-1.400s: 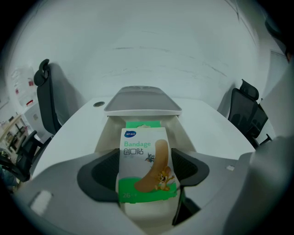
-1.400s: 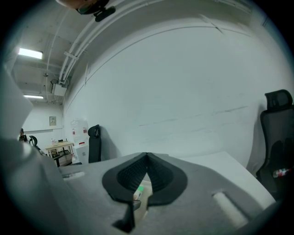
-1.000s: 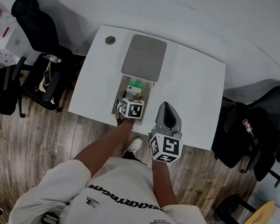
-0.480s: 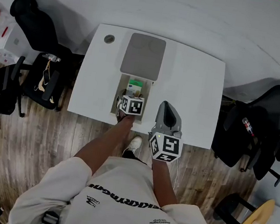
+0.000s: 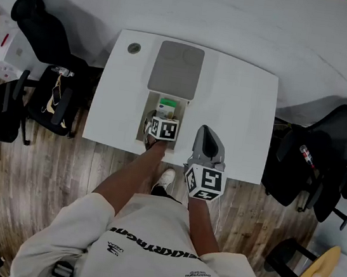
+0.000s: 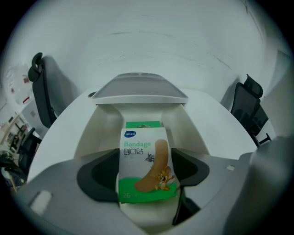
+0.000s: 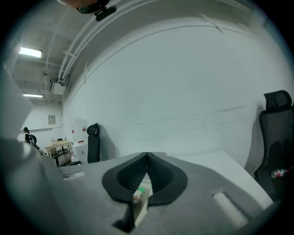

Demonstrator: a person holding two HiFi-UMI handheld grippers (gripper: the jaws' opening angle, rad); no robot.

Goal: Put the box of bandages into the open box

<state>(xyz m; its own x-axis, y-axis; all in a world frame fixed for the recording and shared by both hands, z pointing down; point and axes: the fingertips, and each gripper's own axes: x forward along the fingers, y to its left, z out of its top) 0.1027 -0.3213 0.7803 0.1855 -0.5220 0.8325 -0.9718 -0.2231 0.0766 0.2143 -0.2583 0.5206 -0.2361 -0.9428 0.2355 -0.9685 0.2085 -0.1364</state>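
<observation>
The box of bandages (image 6: 144,165), white and green with a cartoon plaster on it, stands between the jaws of my left gripper (image 6: 146,173), whose pads (image 6: 108,172) press on both its sides. It hangs low inside the open white box (image 6: 98,133), whose grey lid (image 6: 140,87) is folded back behind. The head view shows the left gripper (image 5: 158,120) over the open box (image 5: 145,116) near the table's front edge, with the bandage box (image 5: 166,109) just ahead of it. My right gripper (image 5: 205,130) rests on the table to the right, shut and empty (image 7: 147,156).
The white table (image 5: 241,112) carries a small round disc (image 5: 134,48) at its back left corner. Black office chairs stand at the left (image 5: 46,40) and at the right (image 5: 325,156). A white wall lies behind the table.
My left gripper has crept a little forward over the open box with the bandage box in it. The right gripper has stayed put.
</observation>
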